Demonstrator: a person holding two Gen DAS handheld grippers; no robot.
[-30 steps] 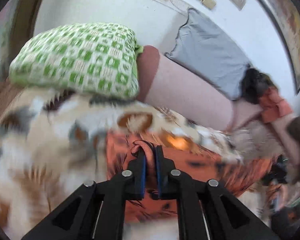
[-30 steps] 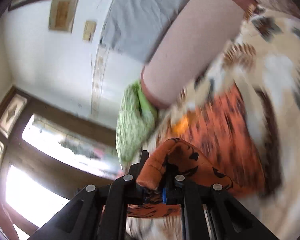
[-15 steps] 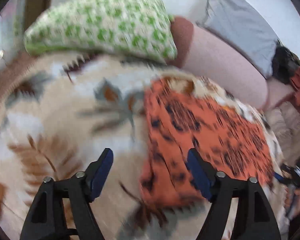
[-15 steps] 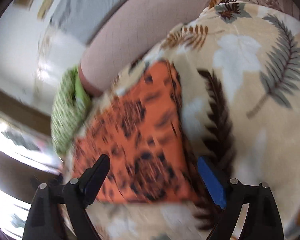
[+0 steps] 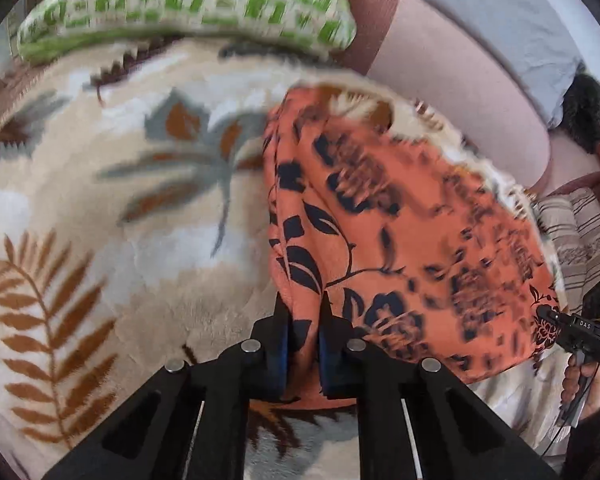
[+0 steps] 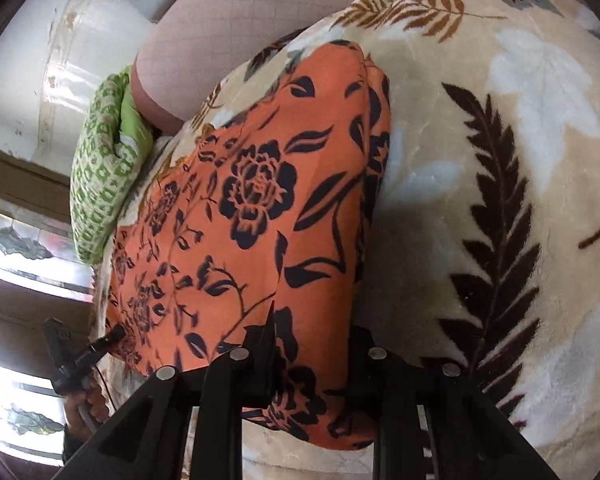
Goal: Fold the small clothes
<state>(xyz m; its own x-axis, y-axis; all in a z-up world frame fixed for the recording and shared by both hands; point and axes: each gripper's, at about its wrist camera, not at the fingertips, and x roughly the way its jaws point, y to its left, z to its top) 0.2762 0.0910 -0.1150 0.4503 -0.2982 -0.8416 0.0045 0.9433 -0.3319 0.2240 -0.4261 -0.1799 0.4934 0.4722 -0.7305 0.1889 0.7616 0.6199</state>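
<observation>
An orange garment with a black flower print (image 5: 400, 232) lies folded on a leaf-patterned fleece blanket (image 5: 100, 220). My left gripper (image 5: 303, 320) is shut on the garment's near left corner. In the left wrist view my right gripper (image 5: 556, 320) touches the garment's far right corner. In the right wrist view the garment (image 6: 260, 208) drapes over my right gripper (image 6: 312, 344) and hides its fingertips; the fingers look wide apart. The left gripper (image 6: 112, 336) shows at the garment's other corner.
A green and white checked pillow (image 5: 188, 4) lies at the blanket's far edge, with a pink bolster (image 5: 452, 68) and a grey cushion (image 5: 512, 28) behind. A striped cloth (image 5: 580, 232) lies at the right. Windows (image 6: 16, 248) are at the left of the right wrist view.
One second ago both grippers held folds of the garment in the air. Half a second ago both were open above the laid-down garment. Now the left has closed on a corner and both sit low at the garment's near edge.
</observation>
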